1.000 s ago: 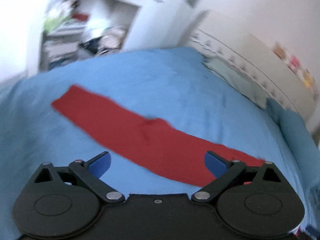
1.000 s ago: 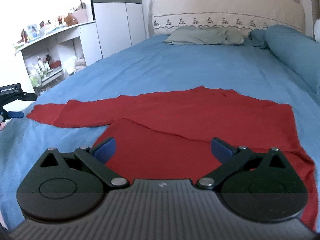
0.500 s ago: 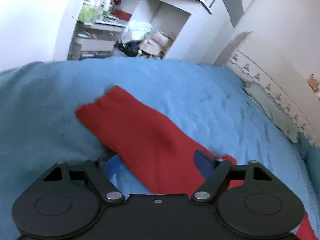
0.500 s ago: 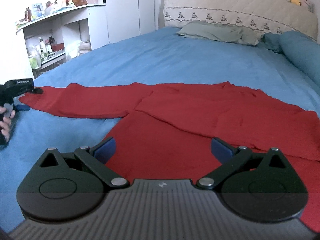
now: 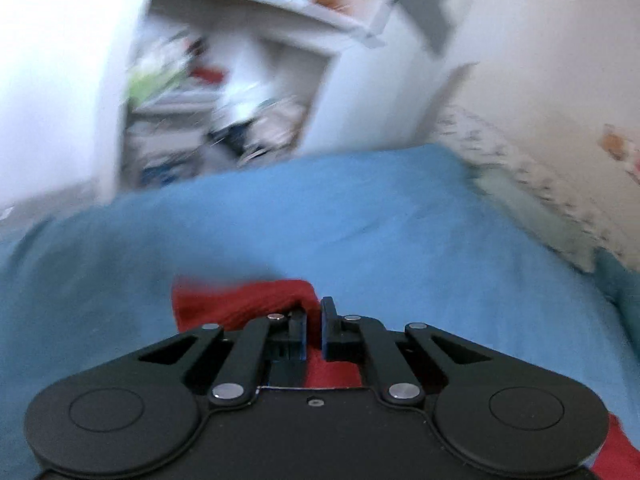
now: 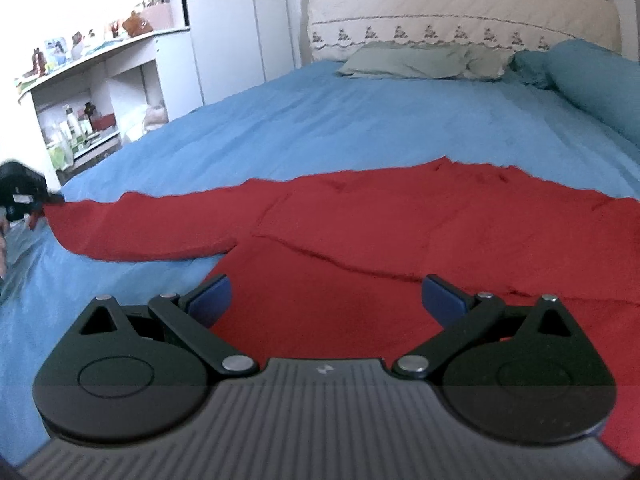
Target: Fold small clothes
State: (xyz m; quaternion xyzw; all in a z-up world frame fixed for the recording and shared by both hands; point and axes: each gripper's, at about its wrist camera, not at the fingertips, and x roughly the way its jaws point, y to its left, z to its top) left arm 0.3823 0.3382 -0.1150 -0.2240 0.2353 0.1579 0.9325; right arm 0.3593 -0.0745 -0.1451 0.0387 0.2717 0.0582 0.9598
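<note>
With my left tongs (image 5: 314, 322) clamped on the cuff of the red sweater (image 6: 400, 240), its sleeve (image 6: 160, 224) runs along the bed (image 6: 360, 120) toward the body. My right tongs (image 6: 324, 296) hang open over the hem, empty.

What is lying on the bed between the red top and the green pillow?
Nothing: in the right wrist view, only bare blue bedsheet stretches from the red top to the green pillow.
</note>
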